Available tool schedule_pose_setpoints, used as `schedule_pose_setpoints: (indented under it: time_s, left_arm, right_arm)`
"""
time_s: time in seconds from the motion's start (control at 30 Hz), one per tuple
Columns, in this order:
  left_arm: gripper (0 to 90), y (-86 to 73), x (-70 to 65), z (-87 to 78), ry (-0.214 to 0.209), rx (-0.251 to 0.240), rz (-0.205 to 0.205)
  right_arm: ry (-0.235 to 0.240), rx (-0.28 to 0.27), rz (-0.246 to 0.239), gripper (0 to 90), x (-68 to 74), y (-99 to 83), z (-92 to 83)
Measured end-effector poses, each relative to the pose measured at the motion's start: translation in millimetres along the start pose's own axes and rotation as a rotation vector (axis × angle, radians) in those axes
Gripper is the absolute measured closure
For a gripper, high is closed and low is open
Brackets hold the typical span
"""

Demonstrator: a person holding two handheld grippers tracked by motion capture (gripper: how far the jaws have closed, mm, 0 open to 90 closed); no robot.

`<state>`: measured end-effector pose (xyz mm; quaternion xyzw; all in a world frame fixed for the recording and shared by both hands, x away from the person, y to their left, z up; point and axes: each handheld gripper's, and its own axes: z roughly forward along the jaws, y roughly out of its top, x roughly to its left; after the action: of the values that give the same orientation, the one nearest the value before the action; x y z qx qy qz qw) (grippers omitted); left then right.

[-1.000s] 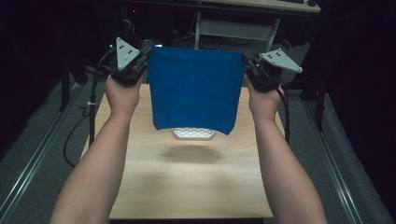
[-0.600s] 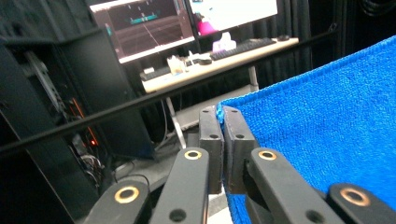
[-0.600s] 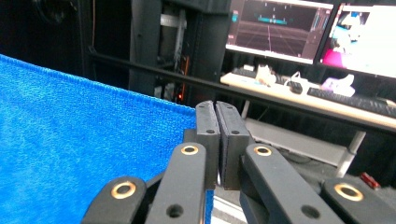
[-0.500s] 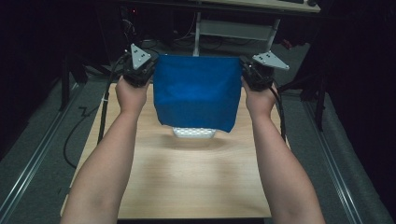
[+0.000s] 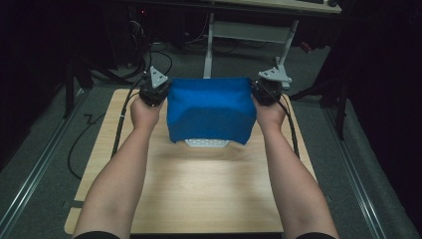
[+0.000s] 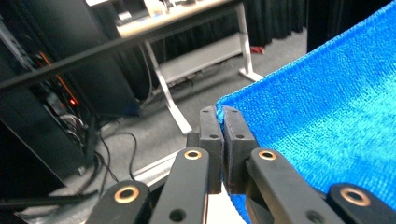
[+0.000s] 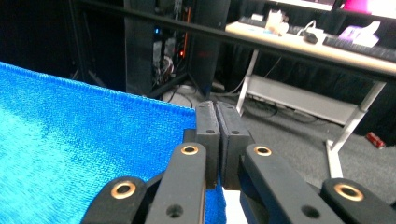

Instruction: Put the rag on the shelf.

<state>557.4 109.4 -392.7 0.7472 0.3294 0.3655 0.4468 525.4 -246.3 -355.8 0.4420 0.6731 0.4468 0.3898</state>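
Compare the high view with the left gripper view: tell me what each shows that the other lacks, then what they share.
High view alone: the wooden table, both forearms, the right gripper at the cloth's other top corner, and a white item on the table, partly behind the cloth's lower edge.

Left gripper view alone: the left gripper up close, jaws shut on the very corner of the blue cloth, and the cloth's knit texture.

Both: the cloth, the left gripper pinching it, and the desk frame on the grey floor beyond.

Dark room; grey carpet floor (image 5: 45, 149); white-legged desk (image 5: 259, 6) behind.
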Motion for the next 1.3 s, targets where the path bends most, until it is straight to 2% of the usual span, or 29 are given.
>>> schedule_pose_setpoints:
  time_s: [0.2,0.3,0.6,0.9,1.13,1.3]
  left_arm:
    - [88.3,-23.2,-7.0,4.9,-0.023,0.036,-0.026]
    - [88.3,-31.6,-10.6,4.1,-0.021,0.027,-0.035]
    - [88.3,-59.6,-21.9,5.8,-0.045,0.071,-0.061]
    - [88.3,-74.8,-29.5,8.5,-0.070,0.095,-0.079]
    - [88.3,-78.7,-34.1,9.9,-0.087,0.122,-0.069]
    - [88.2,-85.5,-36.5,8.6,-0.098,0.130,-0.092]
  right_arm:
    - [0.021,0.040,0.007,89.3,2.4,-27.6,9.8]
    - [0.027,0.050,0.018,89.2,3.9,-37.1,11.6]
    - [0.037,0.090,0.021,89.2,9.7,-61.2,13.6]
    - [0.043,0.128,0.021,89.2,10.3,-77.4,15.4]
    - [0.050,0.145,0.047,89.2,8.9,-87.9,15.7]
    - [0.060,0.157,0.071,89.1,8.4,-96.2,16.0]
